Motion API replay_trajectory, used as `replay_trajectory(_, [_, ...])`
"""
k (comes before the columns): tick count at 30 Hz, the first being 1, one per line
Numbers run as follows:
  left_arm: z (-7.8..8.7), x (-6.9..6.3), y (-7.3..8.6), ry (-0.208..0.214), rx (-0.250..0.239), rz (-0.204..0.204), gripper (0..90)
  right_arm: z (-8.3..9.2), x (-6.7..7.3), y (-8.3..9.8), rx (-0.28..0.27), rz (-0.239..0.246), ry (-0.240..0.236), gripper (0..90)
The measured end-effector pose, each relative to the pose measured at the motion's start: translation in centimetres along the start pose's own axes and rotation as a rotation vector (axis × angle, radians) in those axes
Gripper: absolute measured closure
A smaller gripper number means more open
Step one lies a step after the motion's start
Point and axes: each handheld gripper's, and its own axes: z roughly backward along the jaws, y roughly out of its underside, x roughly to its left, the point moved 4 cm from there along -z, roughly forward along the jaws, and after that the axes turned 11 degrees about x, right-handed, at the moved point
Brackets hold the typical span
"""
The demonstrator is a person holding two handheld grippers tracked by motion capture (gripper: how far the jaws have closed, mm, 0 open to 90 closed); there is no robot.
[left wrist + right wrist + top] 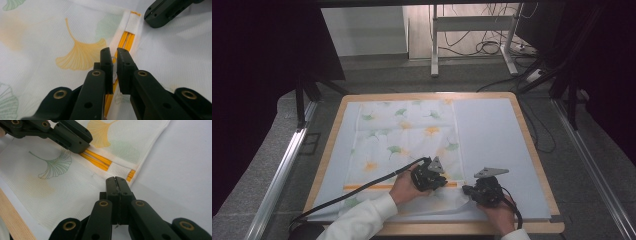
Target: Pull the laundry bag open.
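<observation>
While both hands work at the near edge of the counter [532, 150], a white mesh bag [407, 135] printed with green and yellow fan-shaped leaves lies flat on a pale blue-grey sheet [492, 140] that covers most of the wooden top. No brand, label or legible writing can be made out on the bag or the sheet. An orange zipper [125, 42] runs across the bag near its near end and stops at a white fabric tab [133, 23] close to the bag's right edge. Whether the bag holds anything cannot be told; it lies thin and flat. The left hand-held gripper [115, 53] sits over the zipper line with its jaws nearly together, a narrow gap between them in which a small pale loop, apparently the zipper pull, shows; whether the pads press on it cannot be told. The right hand-held gripper [116, 181] has its jaws pressed together on the bag's fabric just beside the tab, at the corner of the bag. In the high view the two tools stand near each other but apart. Right of the bag the sheet is bare out to the wooden rim, and the bag's far edge lies close to the far rim.
</observation>
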Motion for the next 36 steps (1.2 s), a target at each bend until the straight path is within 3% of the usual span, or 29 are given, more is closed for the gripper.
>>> replay_trajectory(36, [1.9, 1.0, 3.4, -0.022, 0.023, 0.068, 84.6, 0.0, 0.0, 0.0, 0.002, 0.007, 0.002, 89.4])
